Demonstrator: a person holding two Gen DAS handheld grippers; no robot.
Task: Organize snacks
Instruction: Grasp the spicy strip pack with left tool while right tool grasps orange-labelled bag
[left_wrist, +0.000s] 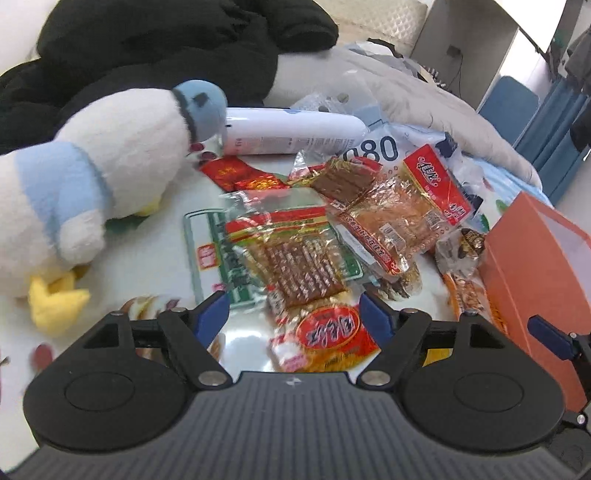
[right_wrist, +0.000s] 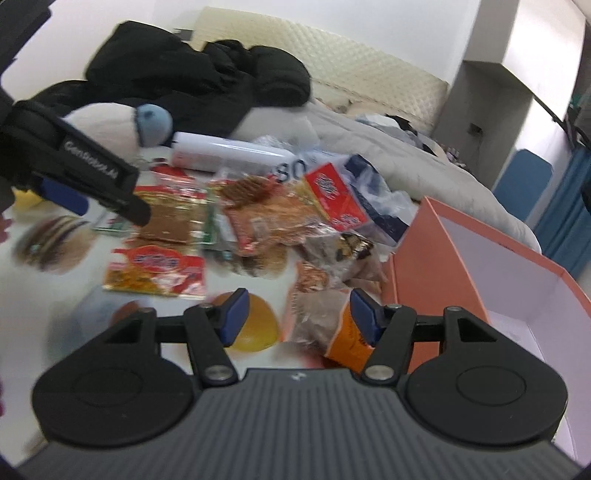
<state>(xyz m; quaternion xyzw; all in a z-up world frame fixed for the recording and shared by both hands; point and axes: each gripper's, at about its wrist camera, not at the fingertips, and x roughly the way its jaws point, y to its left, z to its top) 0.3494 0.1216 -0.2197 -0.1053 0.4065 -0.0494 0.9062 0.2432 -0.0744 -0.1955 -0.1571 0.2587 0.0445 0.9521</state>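
Snack packets lie in a heap on a printed sheet. My left gripper (left_wrist: 295, 314) is open low over the heap's near edge, with a red-and-yellow packet (left_wrist: 325, 336) lying loose between its blue pads. Beyond it are a packet of brown strips (left_wrist: 299, 266), a green-and-white packet (left_wrist: 207, 251) and a red carton (left_wrist: 436, 184). My right gripper (right_wrist: 300, 314) is open too. An orange-and-brown packet (right_wrist: 332, 325) lies by its right pad, and the left pad stands clear of it. An open orange box (right_wrist: 443, 266) stands to the right with a white inside.
A white-and-blue plush toy (left_wrist: 92, 177) lies at the left and a white cylinder (left_wrist: 288, 136) behind the snacks. A black jacket (left_wrist: 147, 48) and a grey duvet (left_wrist: 424, 103) fill the back. The left gripper (right_wrist: 103, 206) reaches in at the left of the right wrist view.
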